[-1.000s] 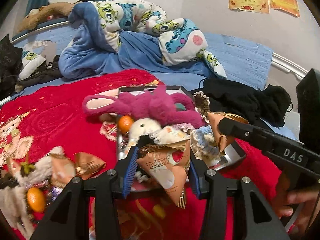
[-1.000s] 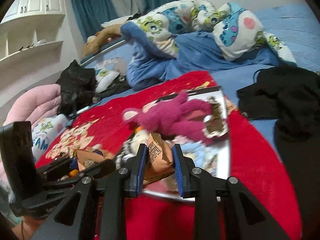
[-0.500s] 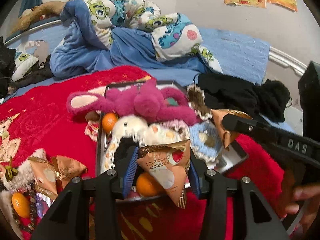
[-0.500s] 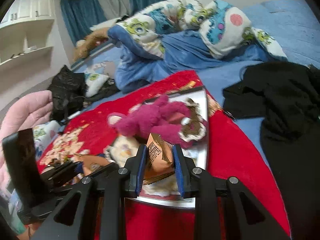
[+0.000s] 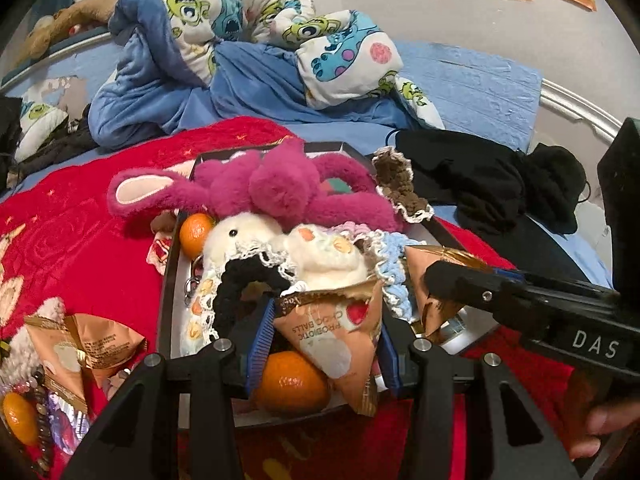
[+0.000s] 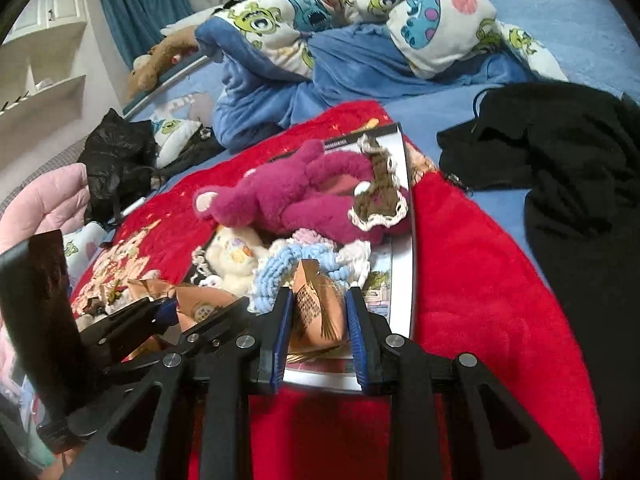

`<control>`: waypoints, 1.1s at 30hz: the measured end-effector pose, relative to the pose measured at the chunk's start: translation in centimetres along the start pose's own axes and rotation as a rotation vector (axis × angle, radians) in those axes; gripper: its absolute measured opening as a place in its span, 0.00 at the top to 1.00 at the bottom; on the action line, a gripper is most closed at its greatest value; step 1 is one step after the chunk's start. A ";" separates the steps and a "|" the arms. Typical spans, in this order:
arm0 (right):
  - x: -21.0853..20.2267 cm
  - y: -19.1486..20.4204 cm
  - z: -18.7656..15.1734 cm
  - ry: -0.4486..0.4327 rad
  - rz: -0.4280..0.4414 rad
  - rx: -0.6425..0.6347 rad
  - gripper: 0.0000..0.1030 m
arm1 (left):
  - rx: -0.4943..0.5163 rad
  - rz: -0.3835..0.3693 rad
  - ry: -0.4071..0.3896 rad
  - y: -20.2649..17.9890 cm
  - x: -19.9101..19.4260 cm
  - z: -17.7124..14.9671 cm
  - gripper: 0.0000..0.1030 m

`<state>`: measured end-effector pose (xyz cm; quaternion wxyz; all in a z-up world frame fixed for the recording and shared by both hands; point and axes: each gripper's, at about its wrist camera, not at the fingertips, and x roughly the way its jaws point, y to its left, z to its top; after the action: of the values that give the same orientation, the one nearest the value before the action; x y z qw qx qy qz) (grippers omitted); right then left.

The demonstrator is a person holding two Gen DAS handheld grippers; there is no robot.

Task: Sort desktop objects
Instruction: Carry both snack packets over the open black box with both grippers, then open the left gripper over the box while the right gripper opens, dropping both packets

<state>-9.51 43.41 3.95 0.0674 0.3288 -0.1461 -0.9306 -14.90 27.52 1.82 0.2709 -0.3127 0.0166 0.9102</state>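
My left gripper (image 5: 322, 344) is shut on a brown choc-ball snack packet (image 5: 340, 336), held over the near end of a dark-rimmed tray (image 5: 168, 280). Under it lies an orange (image 5: 290, 384). My right gripper (image 6: 318, 316) is shut on a second brown snack packet (image 6: 316, 308) over the tray's near edge (image 6: 400, 280); in the left wrist view that gripper (image 5: 436, 280) comes in from the right. The tray holds a magenta plush bear (image 5: 272, 192), a white plush toy (image 5: 256, 236), crocheted pieces (image 6: 288, 268) and another orange (image 5: 196, 234).
Left of the tray on the red blanket (image 5: 80, 232) lie more snack packets (image 5: 92, 348), an orange (image 5: 20, 420) and beads. Black clothing (image 6: 560, 168) lies to the right. A crumpled cartoon duvet (image 5: 248, 52) fills the bed behind. A person's fingers (image 5: 600, 436) show at the lower right.
Both grippers have come down and forward over the tray with their packets still held. The orange under the left gripper has come into view.
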 end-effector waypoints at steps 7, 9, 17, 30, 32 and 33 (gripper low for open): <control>0.2 0.5 0.2 -0.014 -0.045 -0.024 0.74 | 0.000 0.003 -0.014 0.0 0.0 -0.3 0.54; 0.1 0.6 0.2 -0.016 -0.047 -0.028 0.74 | 0.001 0.005 -0.016 0.0 0.0 -0.4 0.54; 0.0 0.5 0.2 -0.016 -0.046 -0.023 0.74 | -0.002 0.004 -0.016 -0.1 -0.1 -0.4 0.54; -0.3 0.8 0.2 -0.033 -0.073 -0.049 0.68 | -0.001 0.021 -0.027 -0.1 -0.5 -0.2 0.33; -0.4 0.6 0.2 -0.037 -0.067 -0.041 0.59 | -0.005 0.011 -0.038 0.0 -0.7 -0.2 0.16; -0.5 0.5 0.2 -0.040 -0.066 -0.037 0.48 | -0.007 0.006 -0.037 0.1 -0.8 -0.2 0.05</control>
<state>-9.26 43.08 4.60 0.0400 0.3133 -0.1194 -0.9413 -14.29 27.04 2.06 0.2673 -0.2966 0.0094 0.9168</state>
